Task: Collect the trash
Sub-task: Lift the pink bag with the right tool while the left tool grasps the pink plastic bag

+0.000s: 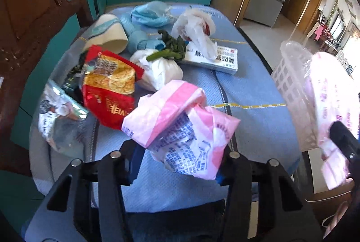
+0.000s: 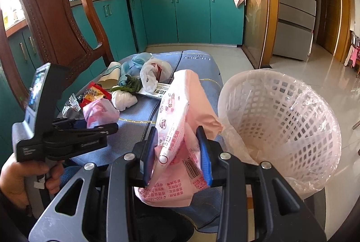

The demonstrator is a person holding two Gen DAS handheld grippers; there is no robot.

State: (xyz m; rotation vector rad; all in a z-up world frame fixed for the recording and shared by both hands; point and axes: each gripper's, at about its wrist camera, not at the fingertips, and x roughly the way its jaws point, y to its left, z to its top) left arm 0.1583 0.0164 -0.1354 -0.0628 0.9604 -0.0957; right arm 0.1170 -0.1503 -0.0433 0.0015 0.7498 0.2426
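Observation:
My right gripper (image 2: 177, 154) is shut on a pink and white plastic wrapper (image 2: 180, 111), held upright just left of a white lattice waste basket (image 2: 281, 120) lined with clear plastic. My left gripper (image 1: 177, 163) is open around a crumpled pink wrapper (image 1: 182, 120) on the blue cloth; whether the pads touch it I cannot tell. It also shows in the right wrist view (image 2: 96, 125). In the left wrist view the basket (image 1: 290, 84) and the right gripper's wrapper (image 1: 333, 102) are at the right edge.
More trash lies on the blue cloth (image 1: 247, 89): a red snack bag (image 1: 108, 89), a silver wrapper (image 1: 58, 111), a white tied bag (image 1: 157, 71) with green stalks, a medicine box (image 1: 216, 59), a paper cup (image 1: 108, 35), blue plastic (image 1: 150, 14). A wooden chair (image 2: 56, 16) stands left.

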